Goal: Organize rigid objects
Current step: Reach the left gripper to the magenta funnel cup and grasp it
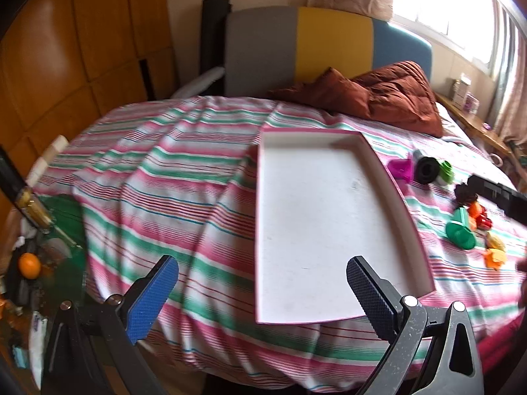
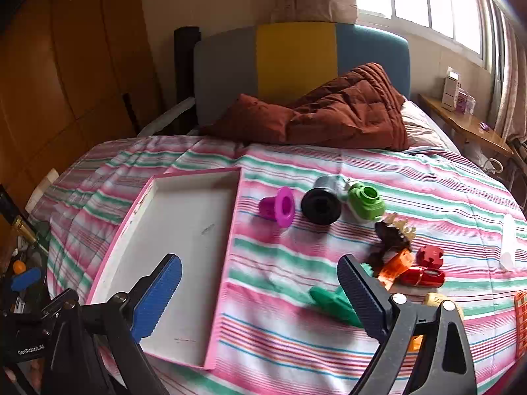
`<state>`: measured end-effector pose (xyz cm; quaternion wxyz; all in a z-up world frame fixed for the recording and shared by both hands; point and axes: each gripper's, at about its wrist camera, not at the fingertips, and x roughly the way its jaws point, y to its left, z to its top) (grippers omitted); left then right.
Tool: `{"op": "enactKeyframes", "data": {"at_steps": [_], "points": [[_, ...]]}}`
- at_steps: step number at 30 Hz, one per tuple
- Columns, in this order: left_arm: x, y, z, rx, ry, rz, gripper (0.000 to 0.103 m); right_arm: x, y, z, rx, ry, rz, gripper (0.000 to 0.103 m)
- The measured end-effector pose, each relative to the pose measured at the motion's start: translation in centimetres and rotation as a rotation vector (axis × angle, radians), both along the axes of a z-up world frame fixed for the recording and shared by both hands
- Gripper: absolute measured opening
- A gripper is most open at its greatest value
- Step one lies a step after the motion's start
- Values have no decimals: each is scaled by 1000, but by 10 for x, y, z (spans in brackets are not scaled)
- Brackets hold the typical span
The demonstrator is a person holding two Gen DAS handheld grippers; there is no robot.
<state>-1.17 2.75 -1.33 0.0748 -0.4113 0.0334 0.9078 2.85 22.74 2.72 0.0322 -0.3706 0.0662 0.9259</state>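
Nothing sorted yet by my read: I hold left claw (image 1: 262, 291) and right claw (image 2: 260, 288) spread and empty above the bed (image 2: 296, 345), pink tray (image 2: 184, 230) bare, plastic pieces (image 2: 321, 205) scattered just right of it.

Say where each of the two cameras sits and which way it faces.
Left wrist: on the left claw, angled down over the foot of the striped bed toward the headboard, empty pink tray ahead; its open fingers show.
Right wrist: on the right claw, same heading, further right; its open fingers frame the tray's edge and the green toy.
Shared: tray, magenta piece, black cylinder, brown quilt.
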Motion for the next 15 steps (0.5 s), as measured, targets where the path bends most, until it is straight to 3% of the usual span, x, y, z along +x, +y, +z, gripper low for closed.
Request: {"op": "enactKeyframes", "data": {"at_steps": [5,11,15], "points": [[-5,21,3,12,-1,-70,103,-6,60,3,-8,5,-112,97],[-21,51,8,46,-54,-169,103,-5,119,-13,-44,-6,-233,97],[-34,83,18,4,-12,-263,103,-3,142,-25,-163,-30,-298,97]]}}
